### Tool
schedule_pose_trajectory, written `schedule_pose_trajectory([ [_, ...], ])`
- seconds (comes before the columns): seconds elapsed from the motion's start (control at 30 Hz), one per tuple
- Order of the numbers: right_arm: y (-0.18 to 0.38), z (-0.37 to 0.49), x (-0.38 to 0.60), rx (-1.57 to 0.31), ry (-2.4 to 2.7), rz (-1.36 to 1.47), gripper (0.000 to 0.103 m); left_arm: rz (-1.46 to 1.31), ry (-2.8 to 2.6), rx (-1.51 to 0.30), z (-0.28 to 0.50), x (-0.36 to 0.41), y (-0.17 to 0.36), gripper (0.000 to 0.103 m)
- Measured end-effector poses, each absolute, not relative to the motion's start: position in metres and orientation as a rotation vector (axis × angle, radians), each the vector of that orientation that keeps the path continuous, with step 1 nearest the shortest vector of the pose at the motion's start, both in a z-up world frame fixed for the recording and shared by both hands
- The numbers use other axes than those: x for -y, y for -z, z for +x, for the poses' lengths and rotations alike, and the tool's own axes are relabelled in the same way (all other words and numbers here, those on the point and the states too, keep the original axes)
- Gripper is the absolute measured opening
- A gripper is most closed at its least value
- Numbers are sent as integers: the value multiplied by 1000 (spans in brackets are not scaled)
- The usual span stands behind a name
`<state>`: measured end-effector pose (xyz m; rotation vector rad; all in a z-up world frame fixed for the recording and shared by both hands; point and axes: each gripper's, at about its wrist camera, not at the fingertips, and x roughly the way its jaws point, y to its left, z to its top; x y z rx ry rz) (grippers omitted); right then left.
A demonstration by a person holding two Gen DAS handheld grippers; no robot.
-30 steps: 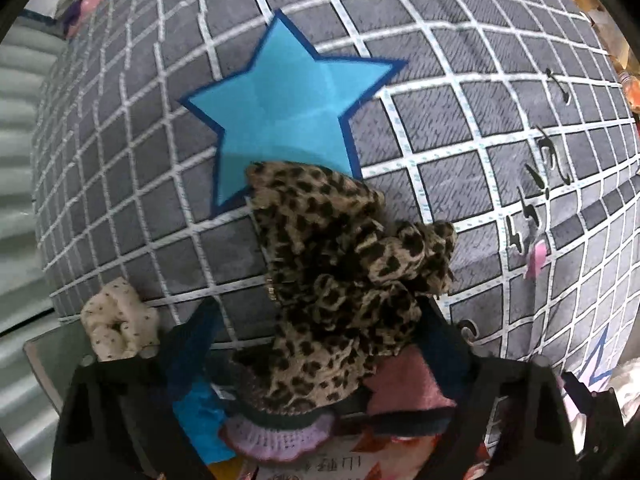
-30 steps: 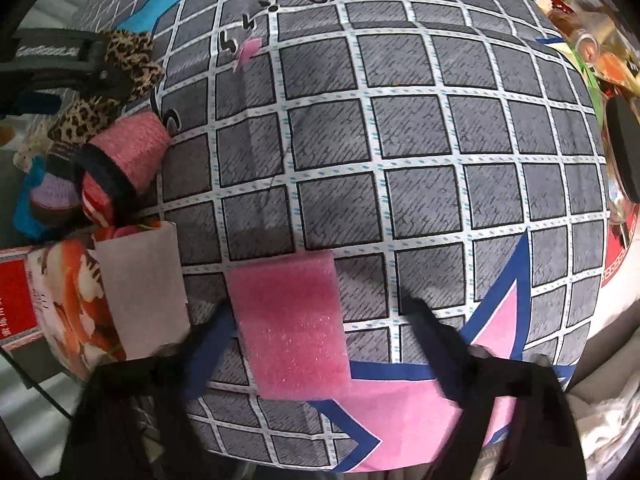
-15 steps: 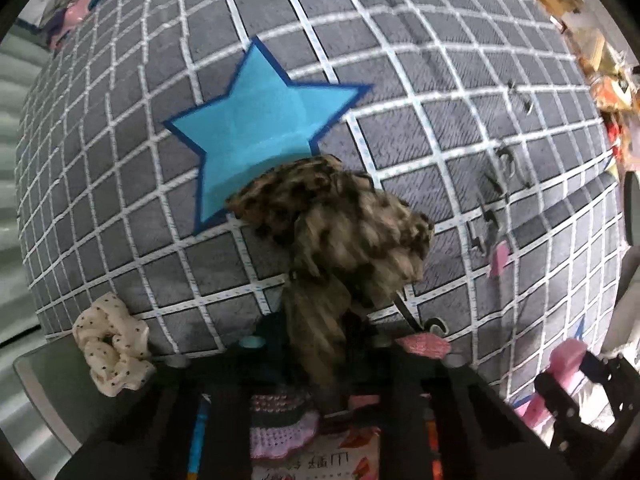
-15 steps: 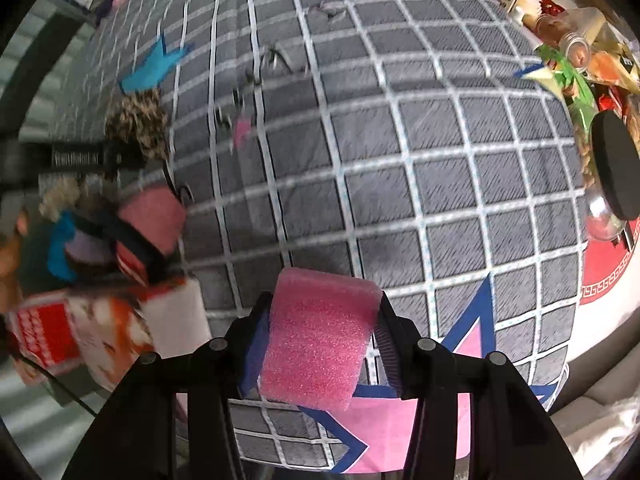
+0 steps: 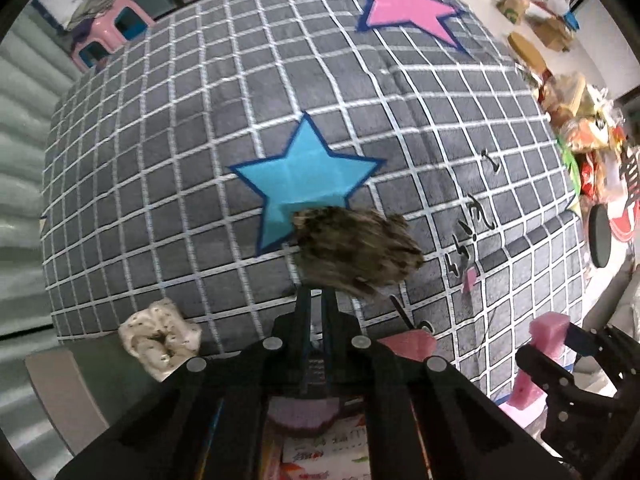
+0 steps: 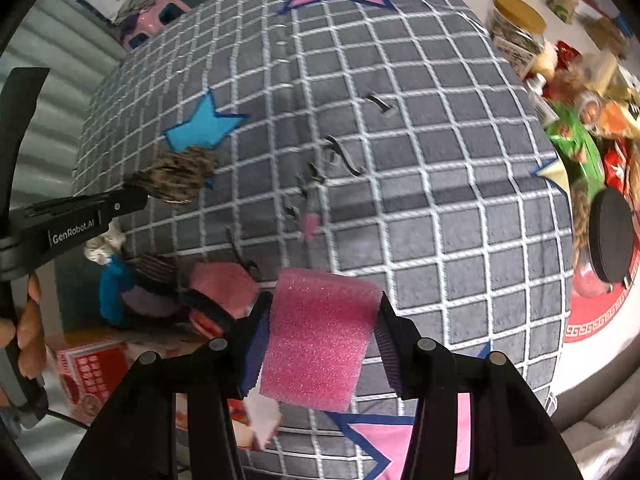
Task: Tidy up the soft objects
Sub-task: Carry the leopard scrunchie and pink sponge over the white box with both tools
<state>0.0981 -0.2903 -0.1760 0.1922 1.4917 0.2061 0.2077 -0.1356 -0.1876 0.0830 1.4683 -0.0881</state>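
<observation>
My left gripper (image 5: 316, 292) is shut on a leopard-print scrunchie (image 5: 356, 254), held up above the grey checked blanket (image 5: 200, 120) near its blue star (image 5: 304, 176). The same scrunchie (image 6: 176, 178) shows in the right wrist view at the tip of the left gripper (image 6: 140, 196), which a hand (image 6: 24, 320) holds. My right gripper (image 6: 320, 316) is shut on a pink foam block (image 6: 316, 336), squeezed between both pads above the blanket's near edge. That foam block (image 5: 540, 344) also shows at the right of the left wrist view.
A cream dotted scrunchie (image 5: 160, 340) lies at the blanket's edge. A red printed box (image 6: 92, 372) holds pink, purple and blue soft items (image 6: 224, 284). Snack packets (image 6: 580, 128), a jar (image 6: 516, 28) and a black round lid (image 6: 612, 240) crowd the right. A pink stool (image 5: 108, 28) stands beyond.
The left jaws shut on the leopard scrunchie and lifted it off the pile. The right jaws shut on the pink foam block and raised it off the blanket.
</observation>
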Motion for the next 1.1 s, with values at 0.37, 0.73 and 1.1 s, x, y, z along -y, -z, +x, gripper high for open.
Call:
schedule_pose_trajectory([
  [0.37,170,98,276,-1489,-239,165,50,-21,78,-1467,163,120,164,77],
  [0.73,175,89,314,-1513,-189,243,51,11,31,-1622,185,154,232,76],
  [1.1,171,102,304,-1500,-222,228,51,30,94,-1556,188,153,203,29],
])
